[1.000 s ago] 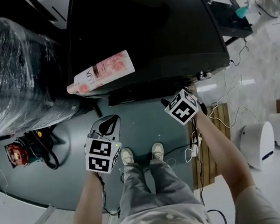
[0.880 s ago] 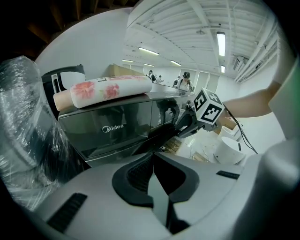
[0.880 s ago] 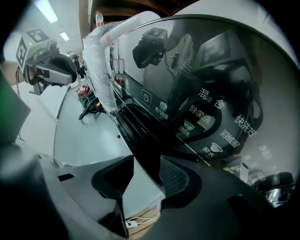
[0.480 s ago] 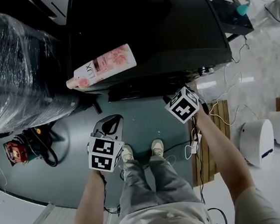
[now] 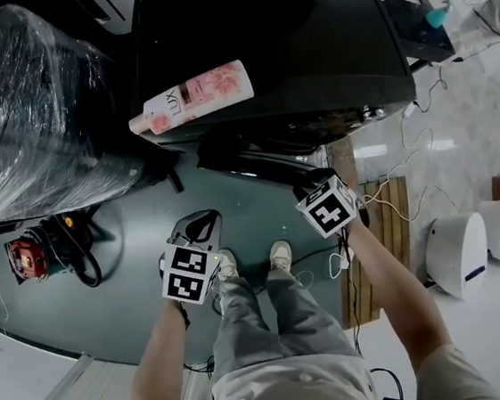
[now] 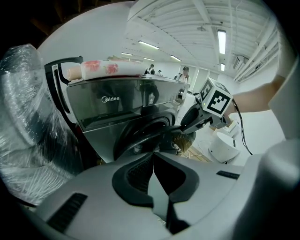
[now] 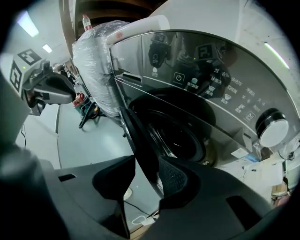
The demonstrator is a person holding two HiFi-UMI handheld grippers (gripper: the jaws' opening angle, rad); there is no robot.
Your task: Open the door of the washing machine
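Note:
The black front-loading washing machine point(image 5: 286, 47) stands ahead of me, and its round door point(image 5: 259, 159) is swung partly out from the front. My right gripper point(image 5: 312, 181) is at the door's free edge. In the right gripper view the door rim point(image 7: 133, 126) runs between the two pads, and the closing jaws of the right gripper point(image 7: 145, 164) press on it. The dark drum opening point(image 7: 178, 136) shows behind. My left gripper point(image 5: 197, 226) hangs over the floor in front of the machine, shut on nothing, its pads touching point(image 6: 153, 173).
A pink LUX bottle point(image 5: 192, 96) lies on the machine's top. A bulky plastic-wrapped appliance point(image 5: 34, 112) stands to the left, with a red tool point(image 5: 25, 258) and cables on the floor. A wooden pallet point(image 5: 386, 215) and a white bin point(image 5: 458, 252) sit to the right.
The door has swung out from the machine's front. My right gripper came back toward me with the door's edge. My left gripper drifted slightly lower and nearer.

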